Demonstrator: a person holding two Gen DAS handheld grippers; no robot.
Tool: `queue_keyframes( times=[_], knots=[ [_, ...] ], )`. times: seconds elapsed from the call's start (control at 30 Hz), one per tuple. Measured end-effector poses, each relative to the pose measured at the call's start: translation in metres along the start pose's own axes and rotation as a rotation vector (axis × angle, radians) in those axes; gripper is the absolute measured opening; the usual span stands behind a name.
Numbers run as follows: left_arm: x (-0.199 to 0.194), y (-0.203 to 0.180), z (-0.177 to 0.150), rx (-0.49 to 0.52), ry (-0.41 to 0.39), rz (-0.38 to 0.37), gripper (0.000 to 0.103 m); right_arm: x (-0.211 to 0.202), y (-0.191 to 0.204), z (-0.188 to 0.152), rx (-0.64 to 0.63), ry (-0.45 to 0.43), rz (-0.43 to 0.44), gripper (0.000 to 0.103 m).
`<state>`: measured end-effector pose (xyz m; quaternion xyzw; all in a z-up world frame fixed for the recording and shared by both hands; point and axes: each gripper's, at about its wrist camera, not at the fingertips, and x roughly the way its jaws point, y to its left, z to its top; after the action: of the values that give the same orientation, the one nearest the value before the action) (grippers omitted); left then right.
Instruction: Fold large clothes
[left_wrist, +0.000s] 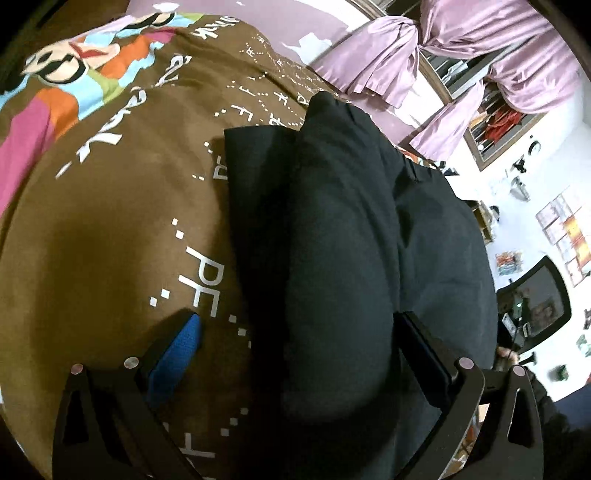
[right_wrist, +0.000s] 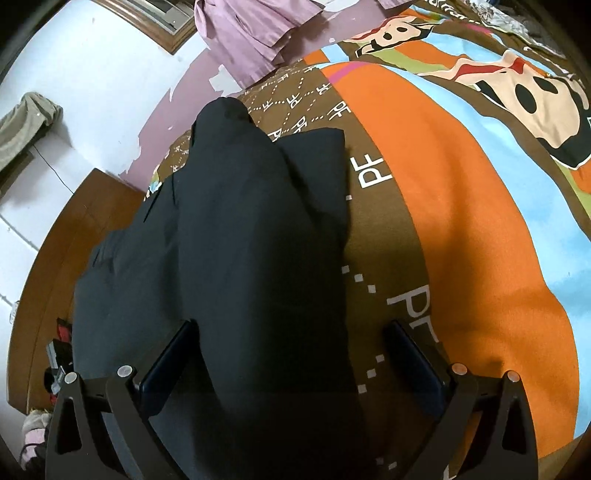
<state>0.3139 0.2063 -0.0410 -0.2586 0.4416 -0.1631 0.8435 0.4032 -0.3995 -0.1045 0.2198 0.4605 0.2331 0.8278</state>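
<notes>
Trousers (left_wrist: 332, 240), dark, are straddled by both grippers' spread fingers (left_wrist: 177, 354) (right_wrist: 166, 362); unpinched, the raised fold could slump open.

Dim indoor light, heavy fisheye warp, dark vignetted corners.

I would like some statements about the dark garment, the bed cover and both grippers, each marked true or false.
1. The dark garment lies on a brown printed bed cover. True.
2. The left gripper has its jaws shut tight. False: they stand wide open, astride the garment.
3. The right gripper has its jaws open. True.
4. The garment is white. False: it is black or very dark.
5. Purple curtains hang behind the bed. True.
</notes>
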Motion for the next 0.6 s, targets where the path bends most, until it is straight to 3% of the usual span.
queue_keyframes(
  times=[0.2, 0.3, 0.37, 0.47, 0.6],
  knots=[
    [-0.003, 0.0, 0.002, -0.036, 0.01, -0.031, 0.096, 0.0, 0.004, -0.001, 0.006, 0.001, -0.005, 0.103],
    [-0.003, -0.005, 0.003, -0.048, 0.011, -0.031, 0.086, 0.001, 0.008, -0.004, 0.036, -0.013, -0.054, 0.103],
    [-0.005, -0.008, 0.004, -0.051, 0.009, -0.029, 0.073, 0.002, 0.013, -0.006, 0.042, -0.021, -0.086, 0.102],
    [-0.007, -0.013, 0.003, -0.065, 0.005, -0.024, 0.061, -0.001, 0.017, -0.011, 0.038, -0.033, -0.099, 0.093],
    [-0.009, -0.022, 0.002, -0.071, -0.008, 0.021, 0.053, -0.004, 0.02, -0.014, 0.058, -0.022, -0.079, 0.077]
  ],
)
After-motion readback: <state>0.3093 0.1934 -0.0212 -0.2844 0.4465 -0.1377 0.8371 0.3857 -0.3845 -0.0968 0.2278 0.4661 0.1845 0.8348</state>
